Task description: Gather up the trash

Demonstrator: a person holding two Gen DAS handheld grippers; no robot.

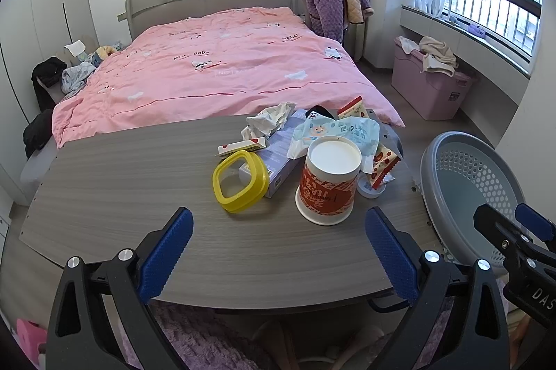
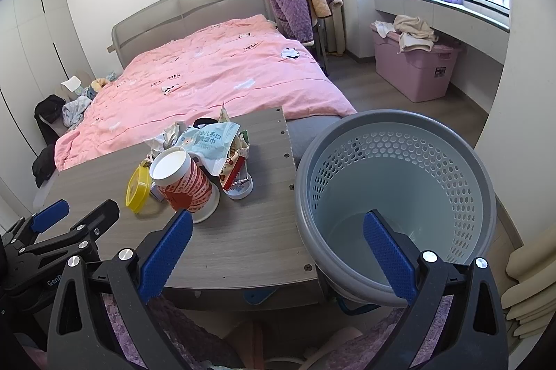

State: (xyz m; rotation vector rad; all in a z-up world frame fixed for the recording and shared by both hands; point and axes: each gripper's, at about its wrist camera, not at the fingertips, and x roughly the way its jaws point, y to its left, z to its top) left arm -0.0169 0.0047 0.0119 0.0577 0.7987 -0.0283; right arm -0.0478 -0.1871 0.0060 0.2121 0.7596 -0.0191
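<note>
left gripper [image 1: 278,243] jaws spread, red paper cup [image 1: 328,184] just ahead, right gripper [image 2: 278,243] jaws spread, basket [image 2: 396,196] apparently empty

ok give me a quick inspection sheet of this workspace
surface: grey wood-grain table, near half bare
job's things: upside-down paper cup, yellow lid, wet-wipe pack, crumpled paper, snack wrappers; grey basket empty, at table's right edge
clutter: purple box under the pile
grippers: left tool open, empty; right tool open, over basket rim
cables: nothing seen
surroundings: pink-covered bed, pink storage bin, window
</note>
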